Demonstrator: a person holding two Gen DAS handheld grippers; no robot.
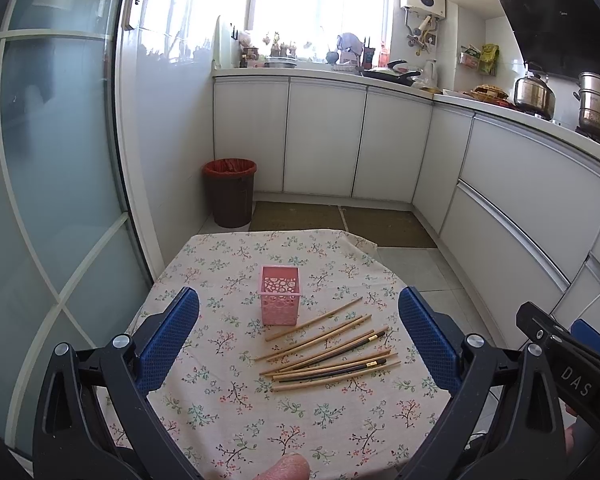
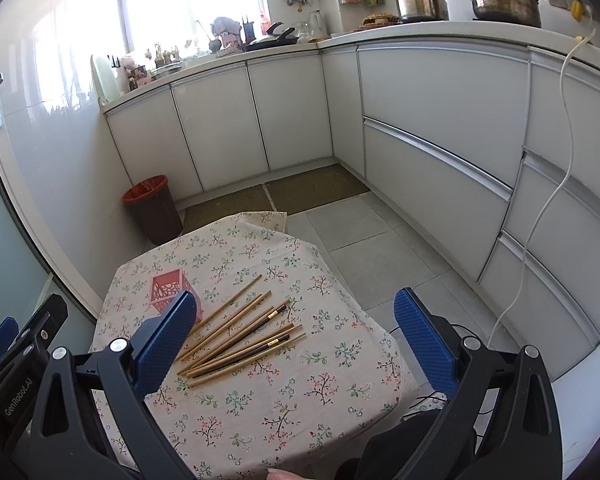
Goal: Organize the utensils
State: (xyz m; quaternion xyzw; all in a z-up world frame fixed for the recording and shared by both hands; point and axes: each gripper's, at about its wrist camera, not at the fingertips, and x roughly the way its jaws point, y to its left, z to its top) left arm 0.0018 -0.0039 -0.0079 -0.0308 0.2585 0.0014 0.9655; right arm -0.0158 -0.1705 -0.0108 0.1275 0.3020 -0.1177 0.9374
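Note:
A pink perforated holder [image 1: 280, 294] stands upright and empty on the floral tablecloth [image 1: 236, 420]. Several wooden chopsticks [image 1: 332, 352], two with dark ends, lie loose just right of it. My left gripper [image 1: 299, 340] is open and empty, held above the near part of the table. My right gripper [image 2: 296, 344] is open and empty, over the table's right side. In the right wrist view the holder [image 2: 165, 288] is partly hidden by my left finger, and the chopsticks [image 2: 240, 336] lie between the fingers. The right gripper's body also shows in the left wrist view [image 1: 560, 344].
The small table [image 2: 260, 420] stands in a kitchen corner. A brown bin with a red liner [image 1: 231, 192] sits on the floor behind it. White cabinets [image 1: 500, 184] run along the back and right. A glass door [image 1: 52, 160] is at the left. A white cable [image 2: 540, 208] hangs at the right.

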